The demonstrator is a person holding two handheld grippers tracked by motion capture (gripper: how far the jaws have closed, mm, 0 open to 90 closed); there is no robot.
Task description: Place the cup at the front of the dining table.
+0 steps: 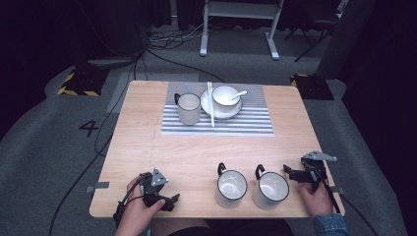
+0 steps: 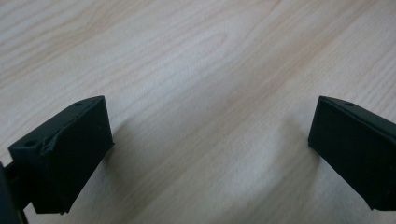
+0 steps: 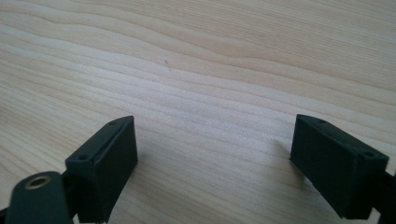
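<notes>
Mugs [image 1: 250, 188] | between left claw [image 1: 169, 200], right claw [image 1: 293, 173] | both agape

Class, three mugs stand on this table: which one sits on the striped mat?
The far mug, left of the plate and bowl. The other two mugs stand on bare wood at the near edge.

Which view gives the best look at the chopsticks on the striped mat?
The high view: the chopsticks lie across the rim of the plate on the striped mat, beside the bowl. The left and right gripper views look down at bare wooden tabletop between open jaws.
</notes>
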